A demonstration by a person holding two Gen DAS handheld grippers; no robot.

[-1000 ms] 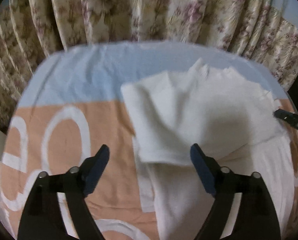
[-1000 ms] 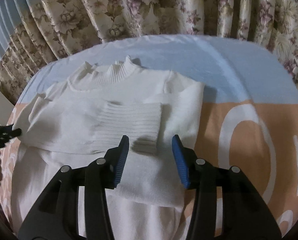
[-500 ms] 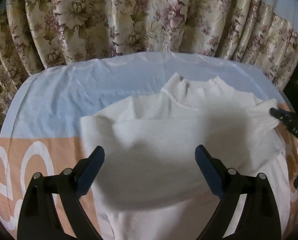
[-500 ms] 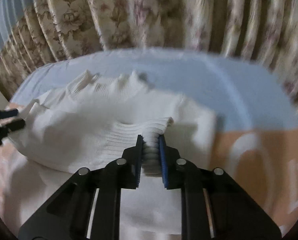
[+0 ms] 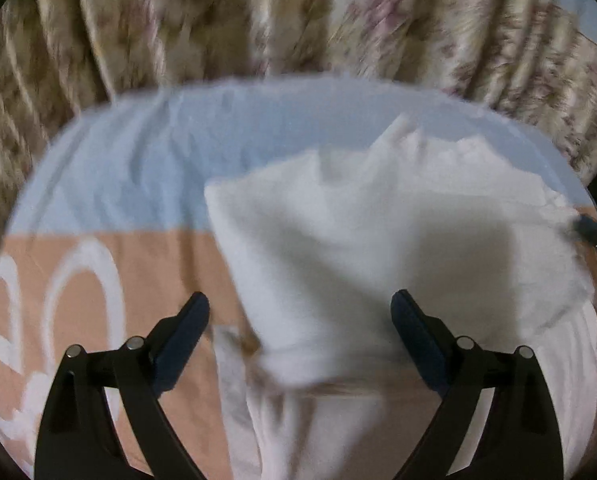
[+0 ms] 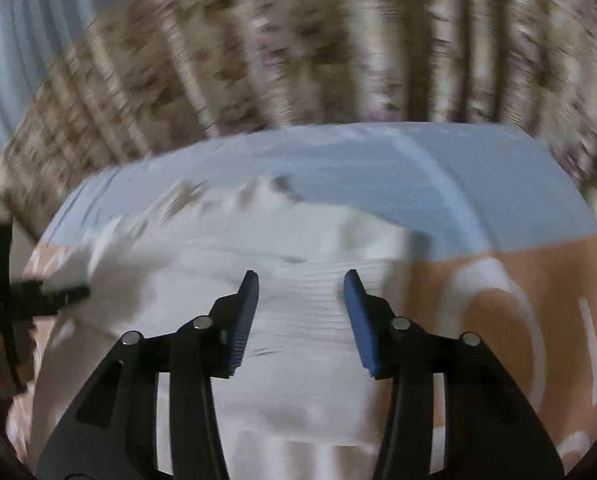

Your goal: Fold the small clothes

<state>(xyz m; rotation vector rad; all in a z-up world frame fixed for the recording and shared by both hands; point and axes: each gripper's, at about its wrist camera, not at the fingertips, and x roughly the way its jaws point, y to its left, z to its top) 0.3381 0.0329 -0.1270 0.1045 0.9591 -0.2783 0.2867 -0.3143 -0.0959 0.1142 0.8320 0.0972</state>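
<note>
A white knit sweater (image 5: 378, 240) lies on the cloth-covered table, both sleeves folded in over the body. My left gripper (image 5: 300, 308) hovers open and wide over its left edge and holds nothing. In the right wrist view the sweater (image 6: 298, 392) fills the middle, and its ribbed cuff (image 6: 302, 312) lies flat across the chest. My right gripper (image 6: 301, 280) is just above that cuff with its jaws opening; the blue pads stand apart and do not press the knit. The left gripper's fingertips (image 6: 58, 294) show at the sweater's far left side. Both views are blurred.
The table cloth (image 5: 138, 168) is light blue at the back and peach with large white letters (image 6: 494, 320) in front. Floral curtains (image 5: 298, 20) hang close behind the table's rounded far edge. The right gripper's tip (image 5: 590, 232) shows at the sweater's right side.
Half a second ago my right gripper was shut on the ribbed cuff; now its jaws are apart and the cuff lies flat. The left view swung so the sweater sits further right.
</note>
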